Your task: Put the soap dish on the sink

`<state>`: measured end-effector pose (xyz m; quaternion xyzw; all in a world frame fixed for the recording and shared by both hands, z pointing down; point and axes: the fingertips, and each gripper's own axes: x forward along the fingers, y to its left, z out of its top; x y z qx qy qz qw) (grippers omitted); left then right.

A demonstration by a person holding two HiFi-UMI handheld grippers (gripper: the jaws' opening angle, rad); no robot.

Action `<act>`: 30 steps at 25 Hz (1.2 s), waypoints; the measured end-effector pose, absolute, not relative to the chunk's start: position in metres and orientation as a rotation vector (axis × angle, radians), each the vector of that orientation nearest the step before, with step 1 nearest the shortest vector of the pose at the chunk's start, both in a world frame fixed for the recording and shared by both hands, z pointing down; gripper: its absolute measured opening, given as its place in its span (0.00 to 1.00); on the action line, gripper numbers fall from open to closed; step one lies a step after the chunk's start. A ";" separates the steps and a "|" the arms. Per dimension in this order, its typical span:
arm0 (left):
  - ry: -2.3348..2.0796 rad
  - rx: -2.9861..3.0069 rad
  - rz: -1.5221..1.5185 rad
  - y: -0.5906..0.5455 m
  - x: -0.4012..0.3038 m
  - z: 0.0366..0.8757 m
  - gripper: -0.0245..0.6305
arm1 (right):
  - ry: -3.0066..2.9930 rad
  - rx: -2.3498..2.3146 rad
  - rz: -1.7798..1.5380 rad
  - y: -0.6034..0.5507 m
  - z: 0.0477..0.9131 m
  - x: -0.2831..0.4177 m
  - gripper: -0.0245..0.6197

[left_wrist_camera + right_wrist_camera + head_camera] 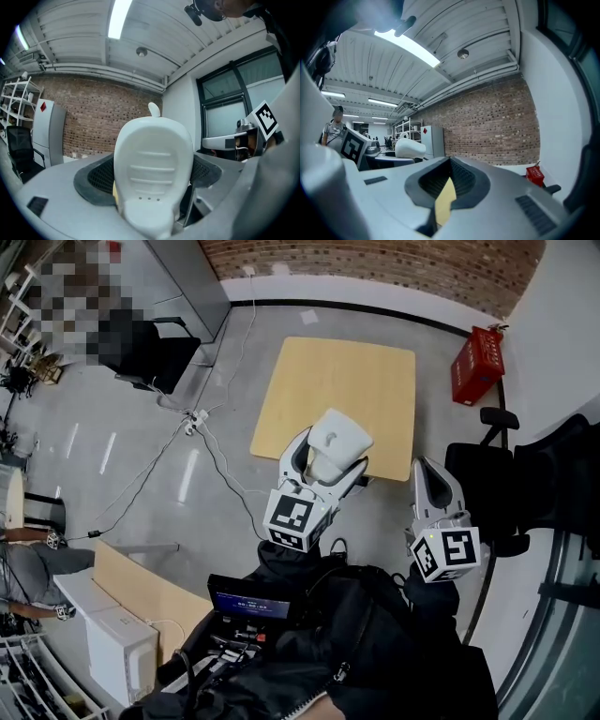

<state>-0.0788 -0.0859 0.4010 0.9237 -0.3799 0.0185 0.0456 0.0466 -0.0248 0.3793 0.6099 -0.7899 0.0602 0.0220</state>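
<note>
My left gripper [323,463] is shut on a white oval soap dish [338,438] and holds it in the air above the near edge of a light wooden table [370,381]. In the left gripper view the soap dish [153,169] fills the space between the jaws, with ribs and small drain holes on the face towards the camera. My right gripper [428,478] is shut with nothing in it, beside the table's near right corner. Its pads meet in the right gripper view [448,186], where the soap dish [410,149] shows at the left. No sink is in view.
A red box [476,364] stands by the white wall at the right. Black chairs [492,474] sit right of the table and another [150,351] at the far left. A cable and power strip [195,418] lie on the grey floor. A white cabinet [117,648] is near left.
</note>
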 end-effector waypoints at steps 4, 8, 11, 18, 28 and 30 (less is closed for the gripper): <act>-1.132 2.805 0.077 -0.096 -0.074 0.411 0.75 | -2.422 1.895 0.222 -0.031 0.388 0.049 0.05; -1.111 2.798 0.097 -0.105 -0.063 0.419 0.75 | -2.415 1.896 0.236 -0.043 0.391 0.057 0.05; -1.124 2.794 0.116 -0.116 -0.055 0.424 0.75 | -2.435 1.879 0.244 -0.059 0.395 0.064 0.05; -1.230 2.783 0.157 -0.152 -0.049 0.417 0.75 | -2.519 1.824 0.216 -0.100 0.383 0.071 0.05; -1.281 2.771 0.153 -0.198 -0.007 0.408 0.75 | -2.590 1.815 0.228 -0.151 0.377 0.116 0.05; -1.285 2.769 0.162 -0.203 0.002 0.408 0.75 | -2.602 1.813 0.238 -0.158 0.377 0.125 0.05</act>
